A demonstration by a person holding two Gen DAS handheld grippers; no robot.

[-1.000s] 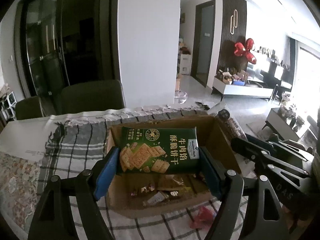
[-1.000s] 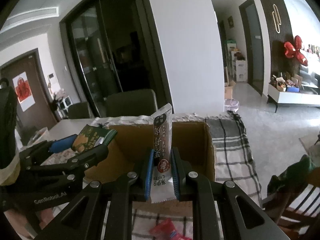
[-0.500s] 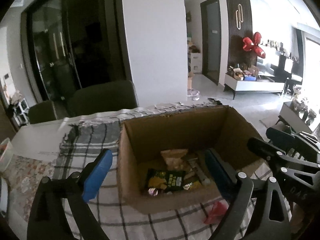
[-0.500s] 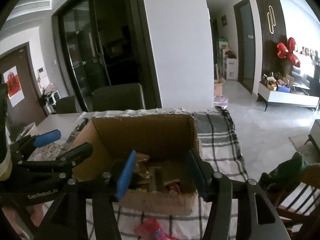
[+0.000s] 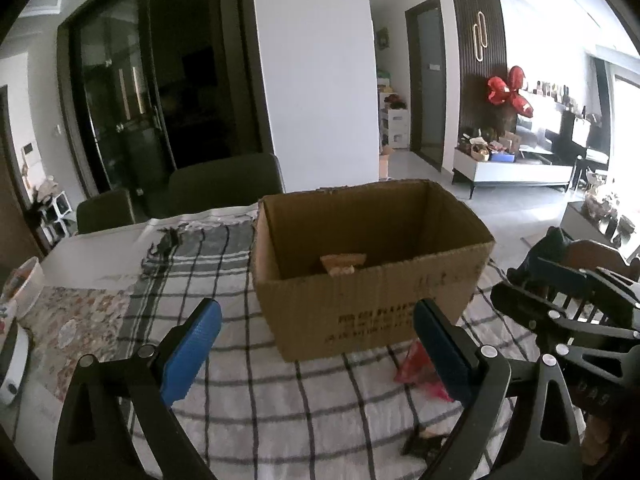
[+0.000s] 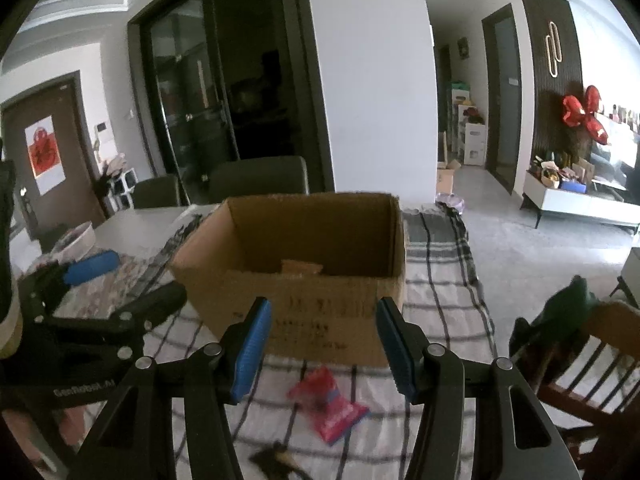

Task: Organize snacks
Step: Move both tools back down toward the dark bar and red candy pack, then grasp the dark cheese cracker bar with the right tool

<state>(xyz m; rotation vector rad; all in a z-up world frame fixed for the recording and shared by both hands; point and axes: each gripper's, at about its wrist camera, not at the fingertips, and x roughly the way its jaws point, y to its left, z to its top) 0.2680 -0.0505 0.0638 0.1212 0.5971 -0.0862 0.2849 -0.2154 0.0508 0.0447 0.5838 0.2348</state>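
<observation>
L gripper (image 5: pixel 316 344): jaws opening, nearly full wide, nothing between the pads, sits short of the cardboard box (image 5: pixel 372 280) near wall. R gripper (image 6: pixel 322 350): jaws apart about halfway, nothing held, also short of the box front.

Box upright on checked cloth (image 5: pixel 240 400), top open, no flaps in the way. One tan snack (image 5: pixel 343 265) visible low inside against the near wall; rest of the box floor hidden by that wall.

Loose snacks on the cloth in front of the box: red packet (image 6: pixel 328 404) just ahead of R pads, apart from the box; dark wrapper (image 6: pixel 276 458) nearer the camera, blurred.

Clearance: bare cloth L of the box, cloth edge drops off R of it. Wooden chair (image 6: pixel 592 360) close on R side. Two dark chairs (image 5: pixel 224 188) behind the table's far edge.
</observation>
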